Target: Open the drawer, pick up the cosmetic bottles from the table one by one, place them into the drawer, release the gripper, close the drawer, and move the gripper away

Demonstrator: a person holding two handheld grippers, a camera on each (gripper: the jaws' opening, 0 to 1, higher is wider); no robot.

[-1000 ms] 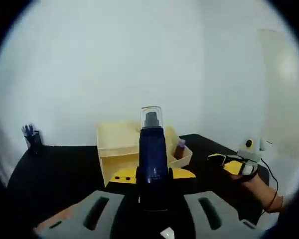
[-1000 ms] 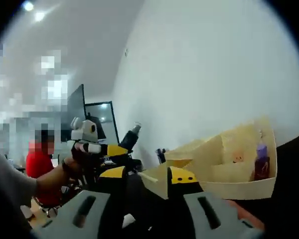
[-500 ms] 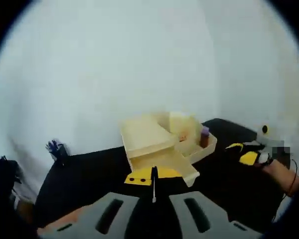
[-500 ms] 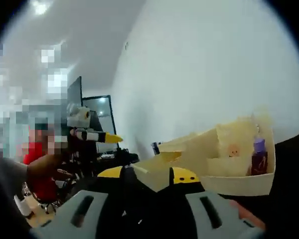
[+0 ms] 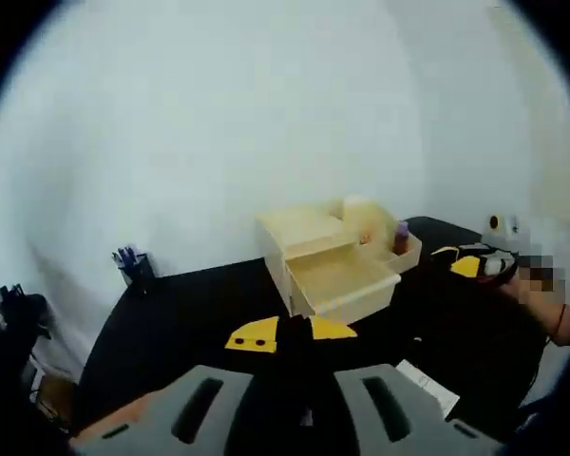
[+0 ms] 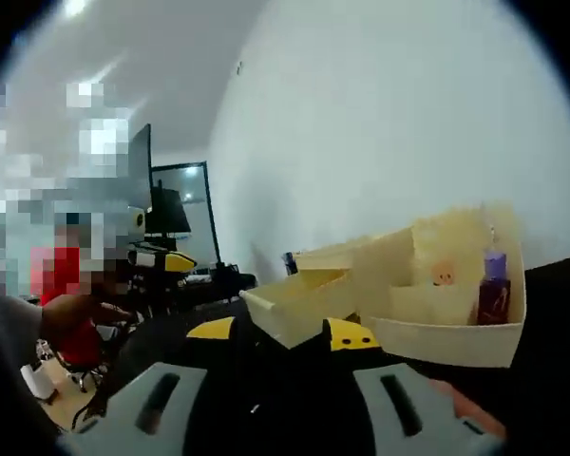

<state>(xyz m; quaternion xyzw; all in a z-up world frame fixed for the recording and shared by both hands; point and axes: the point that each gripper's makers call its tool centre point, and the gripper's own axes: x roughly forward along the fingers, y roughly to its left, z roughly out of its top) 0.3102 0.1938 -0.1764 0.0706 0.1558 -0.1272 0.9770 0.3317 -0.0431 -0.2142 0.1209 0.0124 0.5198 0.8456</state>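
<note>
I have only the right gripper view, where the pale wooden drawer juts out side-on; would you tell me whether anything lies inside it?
Observer: In the left gripper view the pale wooden drawer stands pulled out, and the part of its floor that shows looks bare.
Operator: Thank you. Is anything loose on the table?
Observer: A white paper slip lies on the black table, near the left claw.
Operator: And where does my right claw sit?
Observer: The right claw is held over the table, right of the drawer in that view.
</note>
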